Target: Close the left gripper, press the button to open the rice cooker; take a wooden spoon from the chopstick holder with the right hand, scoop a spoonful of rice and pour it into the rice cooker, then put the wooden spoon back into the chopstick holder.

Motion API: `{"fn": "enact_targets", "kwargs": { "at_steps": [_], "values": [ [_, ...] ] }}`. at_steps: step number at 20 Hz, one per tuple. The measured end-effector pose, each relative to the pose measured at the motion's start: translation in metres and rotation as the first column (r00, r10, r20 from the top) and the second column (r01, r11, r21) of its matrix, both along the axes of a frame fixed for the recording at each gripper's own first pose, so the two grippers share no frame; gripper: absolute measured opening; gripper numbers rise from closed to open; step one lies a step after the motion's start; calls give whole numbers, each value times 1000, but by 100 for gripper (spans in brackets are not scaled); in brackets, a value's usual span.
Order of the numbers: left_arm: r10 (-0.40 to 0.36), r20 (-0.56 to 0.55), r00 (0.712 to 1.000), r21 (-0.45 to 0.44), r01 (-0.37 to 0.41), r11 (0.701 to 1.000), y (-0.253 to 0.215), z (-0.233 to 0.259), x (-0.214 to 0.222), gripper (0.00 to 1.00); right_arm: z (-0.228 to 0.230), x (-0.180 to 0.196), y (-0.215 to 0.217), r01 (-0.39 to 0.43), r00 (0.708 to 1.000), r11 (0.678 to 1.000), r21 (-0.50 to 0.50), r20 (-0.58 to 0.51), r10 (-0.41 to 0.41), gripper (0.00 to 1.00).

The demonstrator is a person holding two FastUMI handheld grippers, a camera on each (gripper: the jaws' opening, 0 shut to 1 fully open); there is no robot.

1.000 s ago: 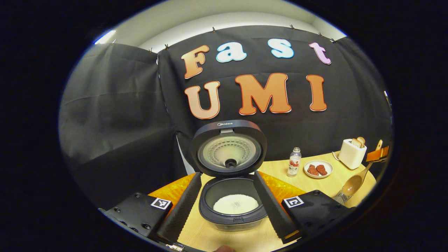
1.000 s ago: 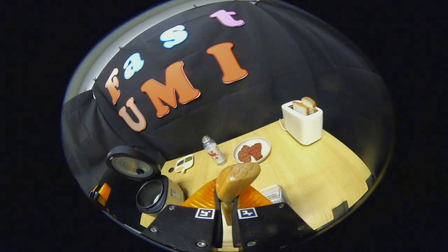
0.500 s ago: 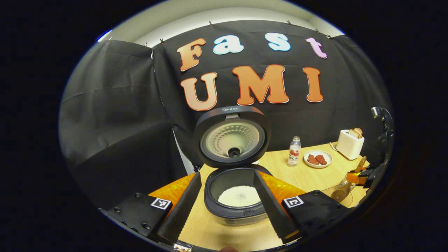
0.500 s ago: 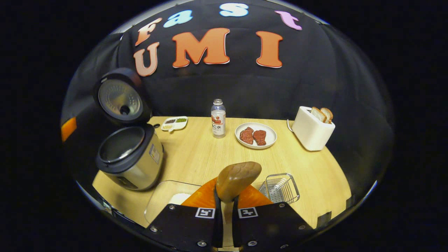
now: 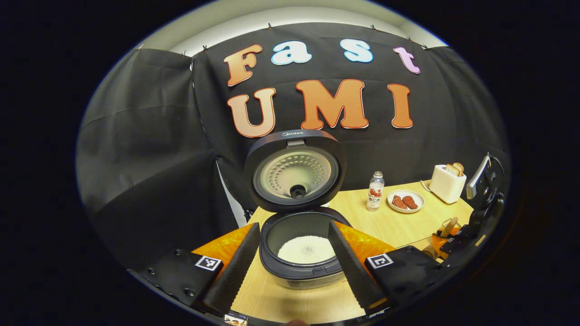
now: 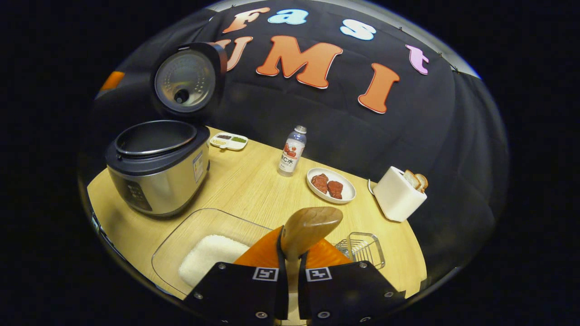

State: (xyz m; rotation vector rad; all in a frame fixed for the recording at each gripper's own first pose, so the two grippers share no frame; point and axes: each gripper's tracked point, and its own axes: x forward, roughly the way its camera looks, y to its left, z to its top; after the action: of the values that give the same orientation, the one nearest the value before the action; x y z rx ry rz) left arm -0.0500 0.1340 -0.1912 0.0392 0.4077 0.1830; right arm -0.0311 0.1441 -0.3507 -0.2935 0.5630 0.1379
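Rice cooker (image 5: pixel 301 253) sits on the wooden table (image 5: pixel 389 224) with its lid (image 5: pixel 295 170) swung fully up and upright behind the pot; a patch of white rice (image 5: pixel 306 249) lies in the inner pot. Left gripper (image 5: pixel 292 265) hangs in front of the cooker, fingers spread wide apart on either side of the pot opening, gripping nothing. In right gripper view the right gripper (image 6: pixel 290 271) has both fingers pinched tight on the handle of the wooden spoon (image 6: pixel 308 228), bowl end sticking up and forward, back of the bowl toward the camera. Clear container (image 6: pixel 199 244) with a heap of rice (image 6: pixel 206 253) sits just below and left of the spoon, between gripper and cooker (image 6: pixel 156 167). Wire chopstick holder (image 6: pixel 362 249) stands just right of the spoon. Farther back on the table: small divided dish (image 6: pixel 230 141) beside the cooker, bottle (image 6: pixel 292 151), plate (image 6: pixel 333 194) with two reddish pieces, white toaster (image 6: pixel 398 195) with bread slices in it. In left gripper view the right gripper (image 5: pixel 457 231) shows at the far right edge of the table, spoon handle tip poking up from it
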Motion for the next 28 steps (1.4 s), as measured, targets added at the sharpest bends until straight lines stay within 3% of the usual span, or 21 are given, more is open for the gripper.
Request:
{"fn": "enact_targets", "kwargs": {
  "at_steps": [1,2,3,4,5,8,12,14,15,17,18,19,21,22,25,26,28],
  "values": [
    [-3,-1,1000,3,3,1000,1,1,-1,94,-2,-2,3,-2,1000,1000,-7,-6,2,8],
    [-4,-7,1000,9,4,1000,2,0,-1,100,-1,-4,8,1,1000,1000,-3,6,-1,8],
    [0,-13,1000,13,0,1000,4,-2,-2,94,-5,-7,10,8,1000,1000,0,10,-8,8],
    [2,-19,1000,10,-2,1000,5,-3,-2,100,-7,-10,13,18,1000,1000,17,15,-19,7],
    [3,-23,1000,4,-3,1000,5,-4,-2,94,-12,-13,17,31,999,999,38,11,-31,8],
    [-10,-37,999,9,11,1000,3,-9,-4,94,-10,-14,19,58,997,995,84,42,-61,7],
    [-29,-58,998,6,29,1000,0,-16,-6,94,-10,-10,14,163,986,961,224,8,-169,7],
    [-39,-64,997,-1,39,999,-1,-18,-5,94,-10,-8,13,228,973,921,317,-35,-228,7],
    [-47,-65,997,-2,47,999,-2,-18,-4,100,-10,-6,13,250,967,899,359,-54,-247,7],
    [-55,-68,996,0,55,998,-1,-20,-3,94,-11,-4,12,297,954,848,439,-97,-283,7],
    [-59,-73,996,-3,59,998,-1,-22,-4,100,-12,-4,9,325,945,823,467,-115,-308,7],
    [-63,-78,995,-8,63,998,0,-25,-3,94,-13,-3,8,350,935,791,502,-140,-325,7],
    [-67,-86,994,-14,66,998,2,-29,-3,94,-15,-4,9,394,918,723,568,-196,-346,7],
    [-69,-86,994,-15,68,998,3,-29,-2,100,-16,-4,9,417,907,690,592,-220,-360,7],
    [-71,-89,993,-27,69,997,6,-32,-1,94,-18,-3,8,451,890,629,633,-267,-368,7],
    [-72,-91,993,-29,70,997,6,-32,-1,100,-19,-3,9,460,886,605,650,-284,-367,7],
    [-70,-94,993,-30,68,997,10,-32,0,100,-19,-2,16,473,878,549,689,-321,-354,7]
  ]
}}
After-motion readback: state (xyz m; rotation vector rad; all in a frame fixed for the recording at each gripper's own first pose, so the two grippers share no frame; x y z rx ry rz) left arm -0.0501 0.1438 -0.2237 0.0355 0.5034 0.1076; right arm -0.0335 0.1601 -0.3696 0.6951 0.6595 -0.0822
